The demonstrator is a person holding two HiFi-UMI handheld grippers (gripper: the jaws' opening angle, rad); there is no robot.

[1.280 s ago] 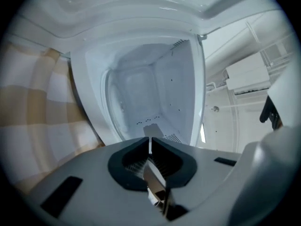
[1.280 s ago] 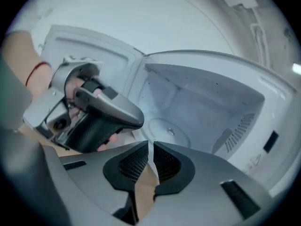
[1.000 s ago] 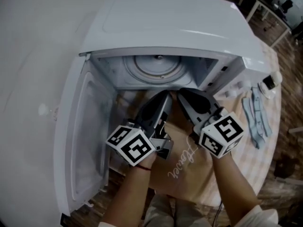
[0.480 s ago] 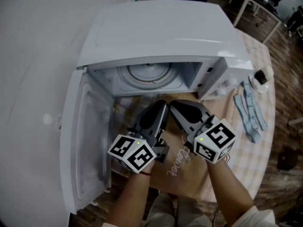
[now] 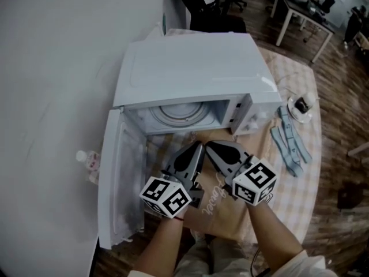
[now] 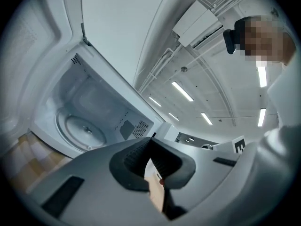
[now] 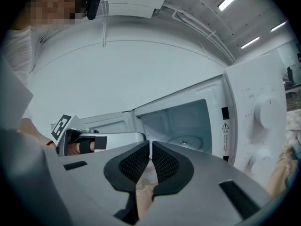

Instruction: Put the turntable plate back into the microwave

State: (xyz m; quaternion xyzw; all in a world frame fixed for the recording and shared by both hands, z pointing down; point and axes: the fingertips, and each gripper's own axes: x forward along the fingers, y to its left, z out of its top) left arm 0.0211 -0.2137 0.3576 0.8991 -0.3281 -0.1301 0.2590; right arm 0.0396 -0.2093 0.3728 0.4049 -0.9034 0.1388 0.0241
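Wears a white sleeve (image 5: pixel 308 264) and a thin red wristband (image 5: pixel 179 216) just behind the left gripper's (image 5: pixel 198 148) cube (image 5: pixel 166 196). Shows grey tapered shells, black ribbed pads (image 7: pixel 136 164), white cubes with black square markers.

Rear of turntable plate (image 5: pixel 176 113) hidden under microwave (image 5: pixel 190 68) roof; dark item (image 5: pixel 302 103) on small dish (image 5: pixel 292 113) too small to identify.

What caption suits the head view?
Left hand-held gripper and right hand-held gripper, both shut, before the open microwave, turntable plate inside.
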